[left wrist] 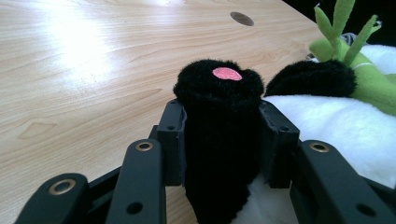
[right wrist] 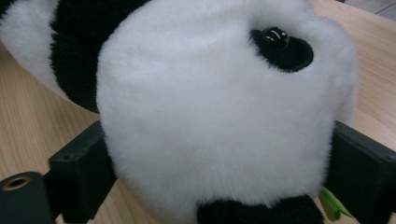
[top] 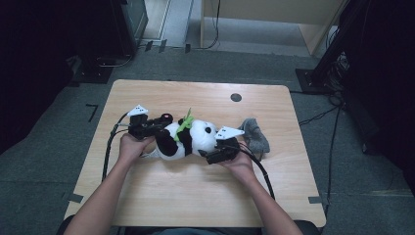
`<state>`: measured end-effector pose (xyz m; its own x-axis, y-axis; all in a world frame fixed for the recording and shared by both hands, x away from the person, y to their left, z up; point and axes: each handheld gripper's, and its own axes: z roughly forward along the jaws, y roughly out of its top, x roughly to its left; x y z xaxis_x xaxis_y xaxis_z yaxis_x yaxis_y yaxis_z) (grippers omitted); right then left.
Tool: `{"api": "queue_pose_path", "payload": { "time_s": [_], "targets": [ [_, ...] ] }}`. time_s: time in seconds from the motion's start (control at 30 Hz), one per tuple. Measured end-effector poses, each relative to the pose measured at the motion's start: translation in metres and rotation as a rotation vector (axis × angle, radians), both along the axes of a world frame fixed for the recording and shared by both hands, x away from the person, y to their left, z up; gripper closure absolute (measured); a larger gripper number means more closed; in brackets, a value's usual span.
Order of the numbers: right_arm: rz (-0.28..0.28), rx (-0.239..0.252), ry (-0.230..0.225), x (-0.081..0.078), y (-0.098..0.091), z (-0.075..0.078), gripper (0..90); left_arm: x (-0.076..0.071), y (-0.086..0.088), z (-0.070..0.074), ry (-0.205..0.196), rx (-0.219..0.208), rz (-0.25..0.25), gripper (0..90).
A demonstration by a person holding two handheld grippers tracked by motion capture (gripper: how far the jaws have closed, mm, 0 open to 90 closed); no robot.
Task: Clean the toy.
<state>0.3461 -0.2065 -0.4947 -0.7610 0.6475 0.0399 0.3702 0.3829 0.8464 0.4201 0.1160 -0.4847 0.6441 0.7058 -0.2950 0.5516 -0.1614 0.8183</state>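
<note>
The plush panda point(top: 188, 139) lies on its side on the tabletop point(top: 195, 196), and I take everything from it. Its long axis runs across me: the legs point toward my left hand, the white head point(right wrist: 219, 107) toward my right. The green leaf sprig point(top: 184, 122) sticks out of its chest on the far side, and the grey cloth point(top: 255, 134) lies just beyond the head end, apart from the panda.

My left tongs point(left wrist: 223, 144) are clamped on the panda's black leg point(left wrist: 222, 140); in the left gripper view the pads press into the fur on both sides, and the pink sole patch point(left wrist: 227, 73) faces away from me past the tips. So the leg end is already mine.

My right tongs point(right wrist: 219, 177) sit at the head end, jaws spread wide with the head between them. In the right gripper view the fur reaches both pads, but I cannot tell whether they squeeze it or merely touch, so I call it a straddle, not a grip.

As I judge it, the coming move turns on that axis: one hand at each end of the panda, neither nearer the middle. If I close the right jaws, any lift or turn pivots along the line between my two hands.
</note>
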Motion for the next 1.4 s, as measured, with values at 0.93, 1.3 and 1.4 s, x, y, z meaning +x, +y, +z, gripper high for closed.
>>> {"api": "queue_pose_path", "payload": {
  "time_s": [0.93, 1.3, 1.4],
  "targets": [
    [-0.021, 0.054, 0.075, 0.001, -0.017, 0.048, 54.9, -0.004, 0.027, 0.021, -0.091, 0.033, 0.025, 27.6],
    [-0.118, 0.113, 0.091, 0.010, -0.043, 0.055, 54.2, -0.020, 0.023, 0.029, -0.093, 0.045, -0.148, 29.4],
    [-0.139, 0.116, 0.103, 0.012, -0.046, 0.057, 53.8, -0.028, 0.018, 0.031, -0.093, 0.021, -0.220, 29.5]
  ]
}}
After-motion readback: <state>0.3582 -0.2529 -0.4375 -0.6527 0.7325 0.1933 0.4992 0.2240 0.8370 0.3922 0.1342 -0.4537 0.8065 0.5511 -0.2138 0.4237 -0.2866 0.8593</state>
